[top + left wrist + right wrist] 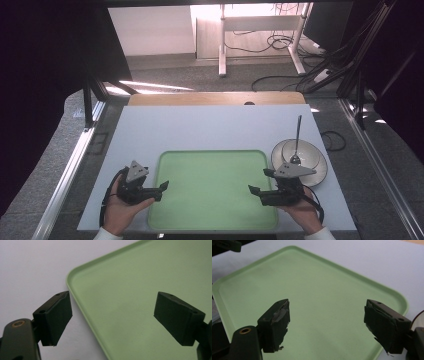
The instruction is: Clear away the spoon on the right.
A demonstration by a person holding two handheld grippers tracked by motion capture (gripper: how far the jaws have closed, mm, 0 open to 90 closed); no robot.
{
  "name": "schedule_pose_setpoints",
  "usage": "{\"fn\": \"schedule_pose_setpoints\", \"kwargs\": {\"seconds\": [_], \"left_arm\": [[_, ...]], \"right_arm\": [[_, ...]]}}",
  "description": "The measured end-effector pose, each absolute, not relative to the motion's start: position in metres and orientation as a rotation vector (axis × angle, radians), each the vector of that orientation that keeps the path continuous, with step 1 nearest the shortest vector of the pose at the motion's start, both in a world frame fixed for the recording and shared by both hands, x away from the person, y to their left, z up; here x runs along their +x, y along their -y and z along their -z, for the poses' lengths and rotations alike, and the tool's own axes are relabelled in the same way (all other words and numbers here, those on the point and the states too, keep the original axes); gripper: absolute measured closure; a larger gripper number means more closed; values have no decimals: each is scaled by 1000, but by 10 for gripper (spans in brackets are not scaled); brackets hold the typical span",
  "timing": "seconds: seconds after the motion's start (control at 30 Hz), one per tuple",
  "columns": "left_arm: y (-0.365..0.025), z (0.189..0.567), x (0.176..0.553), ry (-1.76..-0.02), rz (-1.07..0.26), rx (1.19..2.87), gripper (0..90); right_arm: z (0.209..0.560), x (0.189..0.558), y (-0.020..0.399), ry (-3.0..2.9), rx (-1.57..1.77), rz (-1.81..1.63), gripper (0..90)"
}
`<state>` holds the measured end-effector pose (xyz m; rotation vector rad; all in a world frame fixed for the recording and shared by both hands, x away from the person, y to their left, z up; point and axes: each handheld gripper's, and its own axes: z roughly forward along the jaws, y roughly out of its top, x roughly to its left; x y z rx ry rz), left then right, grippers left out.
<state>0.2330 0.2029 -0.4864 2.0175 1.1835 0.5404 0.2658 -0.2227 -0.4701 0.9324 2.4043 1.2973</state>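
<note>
Two grippers are in your hands, one at each side of the green tray (215,190) on the white table top (200,127). Your left gripper (161,191) sits at the tray's left edge; your right gripper (258,182) reaches in over its right edge. Both point inward toward each other across the tray.

The high view adds what the gripper views lack: a stack of white plates (312,155) just beyond the tray's far right corner, with a spoon (297,142) resting in the top one, handle pointing away from you. The plates lie just behind your right gripper and are apart from its jaws. A grey three-cornered plate tops each gripper.

The left gripper view gives the closer detail: your left gripper (112,315) stands wide open and holds nothing, one jaw over the bare table, the other over the tray floor, with the tray's rounded corner (71,277) between them.

The right gripper view shows your right gripper (327,325) likewise wide open and holding nothing, both jaws above the tray floor. Its jaw pads (279,320) look worn and ragged at the edges. Whether either gripper touches the tray cannot be told.
</note>
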Motion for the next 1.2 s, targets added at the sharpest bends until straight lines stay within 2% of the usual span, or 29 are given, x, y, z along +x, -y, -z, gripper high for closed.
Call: {"fn": "schedule_pose_setpoints", "kwargs": {"seconds": [0.77, 1.2], "left_arm": [[-211, 495, 229, -1193, -560, 2014, 154], [-214, 494, 228, -1194, -558, 2005, 154]], "right_arm": [[470, 274, 221, -2398, 949, -1300, 249], [423, 306, 209, -2406, 944, -1318, 293]]}}
